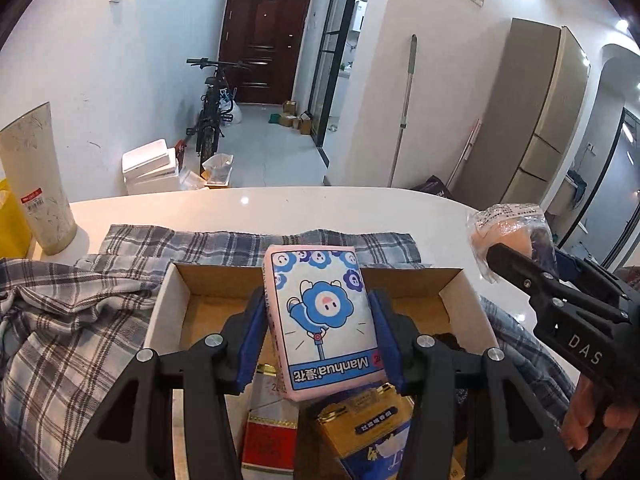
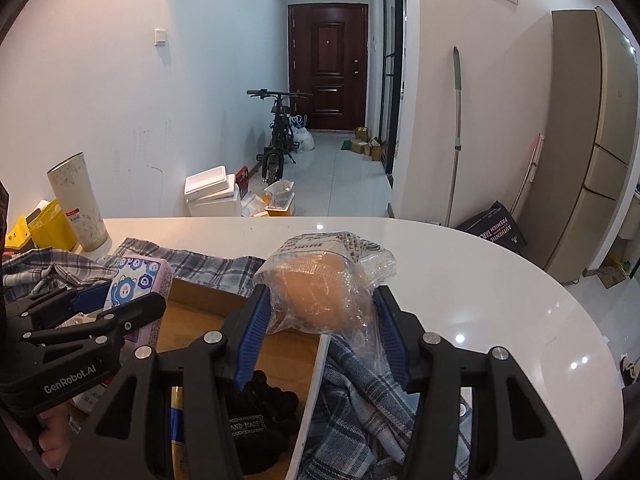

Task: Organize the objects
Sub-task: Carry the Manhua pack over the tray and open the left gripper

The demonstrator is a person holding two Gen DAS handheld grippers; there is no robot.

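- Your left gripper (image 1: 318, 336) had its jaws partly closed on the pink tissue pack (image 1: 320, 316), held over the open cardboard box (image 1: 452, 284) on the worktop (image 1: 280, 208).
- Your right gripper (image 2: 318, 334) had its jaws clamped on a bagged bun (image 2: 316, 288) above the box's right edge.
- The thin plastic bag could have slipped or torn, and the bun could have landed on the plaid cloth (image 2: 360, 408) rather than in the box.
- Both grippers were close together, so they could have collided.
- Readable writing: "Manhua" on the pack, "DAS" and "GenRobot.AI" on the grippers, and "HAND MADE" on the black scrunchie (image 2: 264, 412).

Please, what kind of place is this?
Most likely a home, near the entrance hall: a wooden front door, a parked bicycle and a tall fridge stand beyond the white table.
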